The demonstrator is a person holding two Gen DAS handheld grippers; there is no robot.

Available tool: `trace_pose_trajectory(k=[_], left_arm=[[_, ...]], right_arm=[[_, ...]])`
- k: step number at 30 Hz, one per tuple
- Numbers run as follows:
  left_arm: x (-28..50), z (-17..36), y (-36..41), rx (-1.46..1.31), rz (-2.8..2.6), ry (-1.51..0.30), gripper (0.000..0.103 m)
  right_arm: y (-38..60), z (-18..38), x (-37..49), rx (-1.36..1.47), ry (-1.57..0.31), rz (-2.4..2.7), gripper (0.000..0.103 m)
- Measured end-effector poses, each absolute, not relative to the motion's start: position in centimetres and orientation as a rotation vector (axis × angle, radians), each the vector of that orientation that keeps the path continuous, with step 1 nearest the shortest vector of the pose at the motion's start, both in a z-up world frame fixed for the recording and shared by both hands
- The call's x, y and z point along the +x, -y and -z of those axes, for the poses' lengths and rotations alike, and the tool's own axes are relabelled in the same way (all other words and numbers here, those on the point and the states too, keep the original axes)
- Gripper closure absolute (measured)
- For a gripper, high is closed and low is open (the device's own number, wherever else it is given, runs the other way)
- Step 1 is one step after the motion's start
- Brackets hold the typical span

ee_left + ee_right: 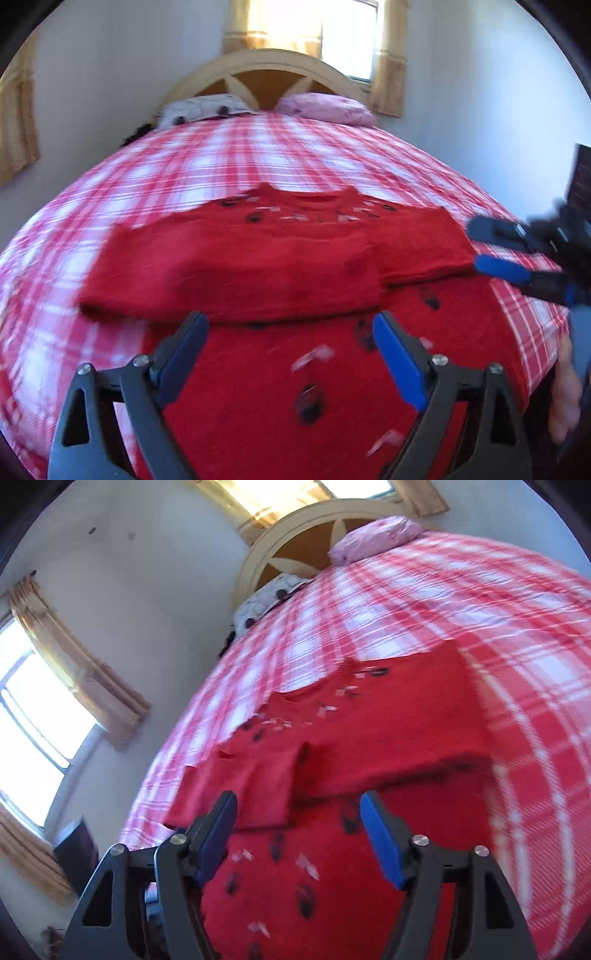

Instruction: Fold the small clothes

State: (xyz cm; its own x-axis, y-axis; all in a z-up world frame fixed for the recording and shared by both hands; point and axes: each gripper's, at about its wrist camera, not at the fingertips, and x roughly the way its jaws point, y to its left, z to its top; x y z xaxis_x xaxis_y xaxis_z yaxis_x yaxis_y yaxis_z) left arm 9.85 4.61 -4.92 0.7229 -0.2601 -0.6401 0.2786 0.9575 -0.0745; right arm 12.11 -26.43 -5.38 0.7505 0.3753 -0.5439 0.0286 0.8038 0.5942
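On the bed: a red sweater (258, 258) lies flat on the red-and-white checked bedspread (184, 166), neck toward the headboard (258, 66).
Sweater: both sleeves are folded across the body, one overlapping the other; dark spots and small pale marks dot the chest and the lower part.
Sweater in the right wrist view: the sweater (369, 738) fills the middle, with the folded sleeves at about 12 o'clock from the fingers.
Left gripper (291, 325): wide open, holding nothing; its blue-padded fingers (397, 358) hover over the lower part of the sweater, below the folded sleeve edge.
Right gripper (299, 805): wide open, holding nothing, above the lower part of the sweater.
Right gripper from the left view: the same tool (491, 247) sits at 3 o'clock, fingers apart, its tips just beside the sweater's right edge; whether they touch is unclear because of blur.
Pillows: a pink pillow (325, 107) and a white patterned pillow (199, 109) lie at 12 o'clock against the headboard.
Window: curtains (388, 55) hang behind the headboard.
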Motion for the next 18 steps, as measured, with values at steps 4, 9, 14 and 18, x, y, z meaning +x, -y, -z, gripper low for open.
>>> trace_pose_trajectory(k=[4, 9, 14, 18], left_arm=[[9.9, 5.6, -7.8, -0.029, 0.215, -0.719, 0.009], [10.2, 7.3, -10.0, -0.065, 0.144, -0.770, 0.009], [10.4, 8.3, -10.5, -0.080, 0.134, -0.794, 0.010], [10.2, 8.1, -10.7, -0.095, 0.135, -0.786, 0.009]], right_arm=[[24.3, 6.9, 16.1, 0.636, -0.760, -0.251, 0.033], [20.4, 10.2, 18.6, 0.548, -0.853, -0.221, 0.033], [16.6, 10.4, 18.9, 0.330, -0.857, -0.192, 0.067], [16.8, 9.9, 19.6, 0.317, -0.906, -0.221, 0.084]])
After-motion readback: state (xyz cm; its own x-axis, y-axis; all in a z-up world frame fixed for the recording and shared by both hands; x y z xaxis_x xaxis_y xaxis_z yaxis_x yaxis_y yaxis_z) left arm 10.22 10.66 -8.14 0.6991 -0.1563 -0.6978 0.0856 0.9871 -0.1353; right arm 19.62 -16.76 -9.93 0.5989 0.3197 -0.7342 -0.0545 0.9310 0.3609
